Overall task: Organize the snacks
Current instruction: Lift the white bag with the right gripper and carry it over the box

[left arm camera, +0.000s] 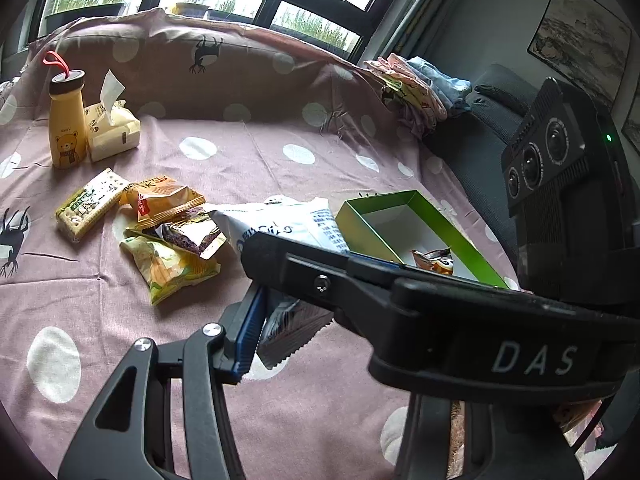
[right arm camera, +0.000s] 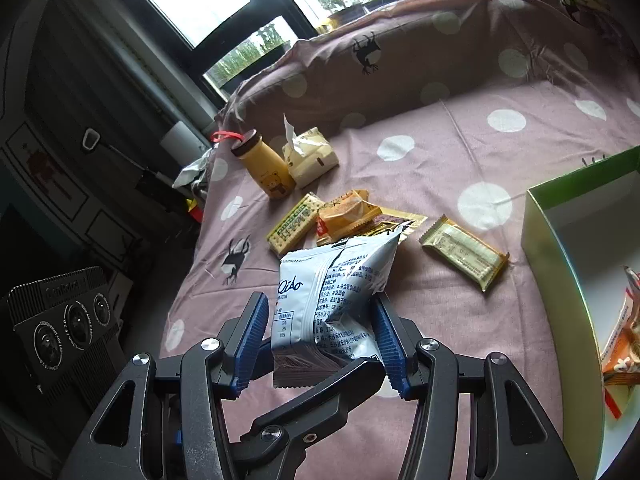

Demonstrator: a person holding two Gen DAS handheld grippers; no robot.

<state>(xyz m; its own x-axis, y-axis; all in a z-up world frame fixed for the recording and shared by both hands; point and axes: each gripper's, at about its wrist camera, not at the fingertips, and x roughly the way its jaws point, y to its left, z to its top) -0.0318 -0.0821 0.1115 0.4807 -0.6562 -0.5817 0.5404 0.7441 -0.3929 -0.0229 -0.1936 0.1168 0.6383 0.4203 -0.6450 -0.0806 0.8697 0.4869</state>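
Note:
A white snack bag [right arm camera: 336, 292] with blue print hangs above the pink dotted bedsheet [left arm camera: 280, 140]. My right gripper [right arm camera: 320, 324] is shut on its sides, the blue pads [right arm camera: 386, 340] pressing in. My left gripper [left arm camera: 292, 320] grips the crimped bottom seam of the white bag [left arm camera: 284, 332]. One of its blue pads [left arm camera: 248, 332] shows; the other is hidden behind the right gripper's black finger. A green-rimmed box [left arm camera: 440, 220] lies at the right with an orange snack [left arm camera: 436, 260] inside. More snack packs [left arm camera: 168, 232] lie in a loose pile on the sheet.
A yellow bear bottle [left arm camera: 68, 128] and a tissue pack [left arm camera: 112, 128] stand at the back left. A gold wafer pack [right arm camera: 464, 252] lies between the pile and the box [right arm camera: 560, 264]. Folded clothes [left arm camera: 416, 88] sit at the back right beside a dark seat [left arm camera: 480, 140].

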